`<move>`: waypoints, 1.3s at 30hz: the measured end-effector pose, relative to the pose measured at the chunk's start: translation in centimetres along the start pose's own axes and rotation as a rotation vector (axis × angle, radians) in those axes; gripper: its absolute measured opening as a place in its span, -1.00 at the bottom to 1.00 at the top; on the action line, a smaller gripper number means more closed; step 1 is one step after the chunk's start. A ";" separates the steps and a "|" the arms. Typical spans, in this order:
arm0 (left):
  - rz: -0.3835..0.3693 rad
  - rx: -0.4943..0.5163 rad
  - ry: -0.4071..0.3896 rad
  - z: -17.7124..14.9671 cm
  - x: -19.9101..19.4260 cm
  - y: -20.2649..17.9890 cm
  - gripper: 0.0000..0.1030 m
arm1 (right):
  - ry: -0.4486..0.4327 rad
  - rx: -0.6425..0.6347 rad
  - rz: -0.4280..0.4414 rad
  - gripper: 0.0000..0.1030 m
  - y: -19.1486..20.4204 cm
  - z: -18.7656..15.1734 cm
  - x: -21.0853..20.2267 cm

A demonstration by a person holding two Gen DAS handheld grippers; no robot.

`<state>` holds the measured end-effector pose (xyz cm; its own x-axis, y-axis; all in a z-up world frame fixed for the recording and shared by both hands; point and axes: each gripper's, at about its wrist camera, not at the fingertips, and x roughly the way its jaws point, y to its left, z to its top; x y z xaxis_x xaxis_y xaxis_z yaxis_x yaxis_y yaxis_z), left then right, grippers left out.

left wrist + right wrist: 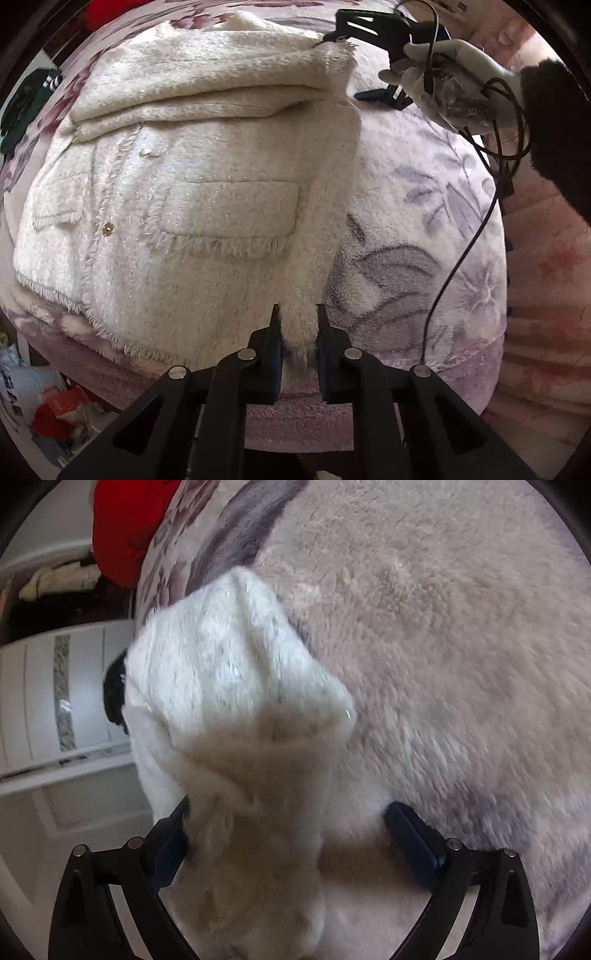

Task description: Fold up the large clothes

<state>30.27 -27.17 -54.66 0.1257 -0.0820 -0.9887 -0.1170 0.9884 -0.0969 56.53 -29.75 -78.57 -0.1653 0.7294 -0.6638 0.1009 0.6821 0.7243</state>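
Observation:
A cream fuzzy jacket point(192, 206) with a fringed pocket and a gold button lies on a lilac floral blanket point(413, 236). One sleeve is folded across its top. My left gripper point(298, 332) is shut on the jacket's near right hem edge. My right gripper point(373, 48) shows at the far right corner of the jacket, by the folded sleeve's end. In the right wrist view my right gripper point(291, 834) stands open, with a bunched fold of the jacket point(229, 686) lying between its wide-apart jaws against the left finger.
The blanket's near edge point(295, 417) drops off just ahead of my left gripper. Bags and clutter point(55, 402) sit on the floor at lower left. A black cable point(461, 254) hangs from the right gripper. A white cabinet point(55, 701) and red cloth point(125, 528) are at left.

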 end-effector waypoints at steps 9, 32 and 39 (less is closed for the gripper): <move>-0.014 -0.091 -0.091 1.0 -4.8 3.6 -0.77 | 0.002 0.001 -0.002 -0.40 3.8 0.9 0.9; -0.125 -0.420 -0.295 1.0 -12.2 26.8 -0.79 | -0.017 -0.109 -0.410 -0.49 34.5 -1.4 5.0; -0.131 -0.544 -0.279 2.1 -8.2 38.5 -0.79 | 0.051 -0.240 -0.629 -0.50 45.1 -0.3 19.5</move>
<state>26.80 11.79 -50.00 0.4174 -0.0891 -0.9043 -0.5585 0.7599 -0.3327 57.55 15.21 -58.81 -0.1684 0.1899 -0.9673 -0.2495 0.9411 0.2282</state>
